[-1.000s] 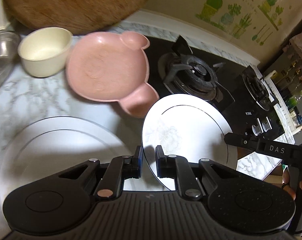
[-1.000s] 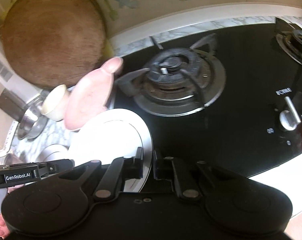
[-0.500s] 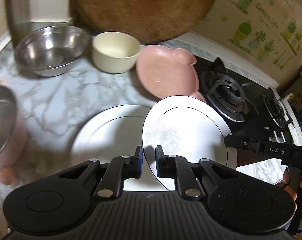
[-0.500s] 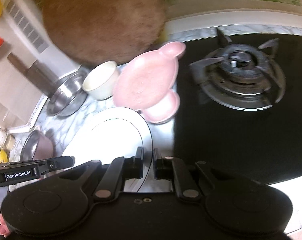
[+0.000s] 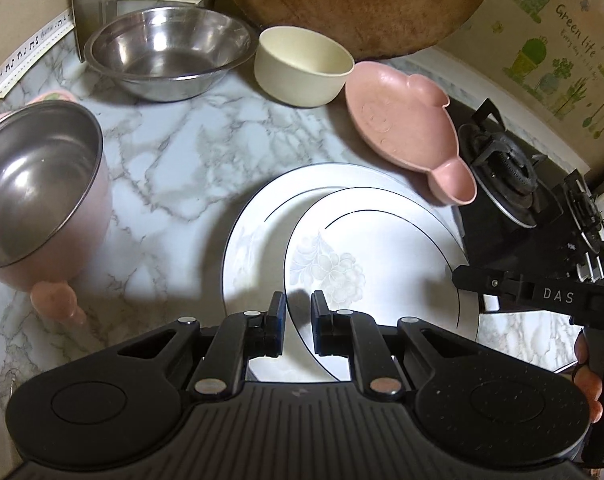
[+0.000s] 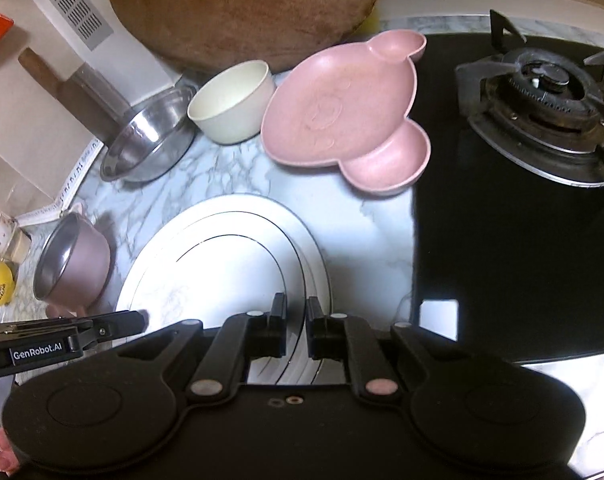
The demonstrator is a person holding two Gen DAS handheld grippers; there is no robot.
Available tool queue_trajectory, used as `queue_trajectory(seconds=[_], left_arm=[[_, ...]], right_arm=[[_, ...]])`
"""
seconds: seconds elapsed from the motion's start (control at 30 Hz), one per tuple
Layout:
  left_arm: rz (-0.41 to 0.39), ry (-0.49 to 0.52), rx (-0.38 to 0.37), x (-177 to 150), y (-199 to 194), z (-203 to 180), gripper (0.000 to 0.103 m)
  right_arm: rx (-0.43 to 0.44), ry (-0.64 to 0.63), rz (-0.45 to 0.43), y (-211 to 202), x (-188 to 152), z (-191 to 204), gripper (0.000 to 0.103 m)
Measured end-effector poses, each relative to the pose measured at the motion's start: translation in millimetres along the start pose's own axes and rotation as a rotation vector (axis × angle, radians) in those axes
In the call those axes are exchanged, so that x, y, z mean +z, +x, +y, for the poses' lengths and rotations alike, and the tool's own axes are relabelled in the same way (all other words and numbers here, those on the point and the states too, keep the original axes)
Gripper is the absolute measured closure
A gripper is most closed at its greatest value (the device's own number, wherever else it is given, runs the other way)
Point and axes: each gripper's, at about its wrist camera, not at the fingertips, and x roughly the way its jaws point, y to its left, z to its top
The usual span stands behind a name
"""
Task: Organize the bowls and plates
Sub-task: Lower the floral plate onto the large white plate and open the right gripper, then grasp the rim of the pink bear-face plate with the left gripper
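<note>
White plate (image 5: 381, 248) gripped both sides, yellow cup (image 6: 0, 286) right-only

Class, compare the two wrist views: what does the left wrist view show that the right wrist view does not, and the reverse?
Left wrist only: the "Green life" wall sticker and the floral print on the held plate.

Right wrist only: a yellow bowl at the left edge, a white vent panel.

Both: cream bowl, pink bear-shaped plate, steel bowl, pink pot, lower white plate, gas burner.

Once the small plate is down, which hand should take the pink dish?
Right, probably. The pink dish lies nearly straight ahead of the right claw; for the left claw it sits far right.
</note>
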Motion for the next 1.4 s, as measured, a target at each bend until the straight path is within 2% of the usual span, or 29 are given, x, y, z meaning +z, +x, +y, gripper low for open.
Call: queue_trajectory(seconds=[0.67,1.27,1.4], left_arm=[[0.027,-0.009,-0.003,-2,8,9,0.091],[-0.032,0.054,-0.002,1,-9,12,0.091],[-0.047,0.085,-0.009,1,-13,8,0.091]], right_arm=[[-0.019,0.004,0.029,12,-4,5,0.093],[-0.045,-0.014,0.031,21,-6,16,0.093],[-0.064,-0.026,0.027,21,-4,20,0.084]])
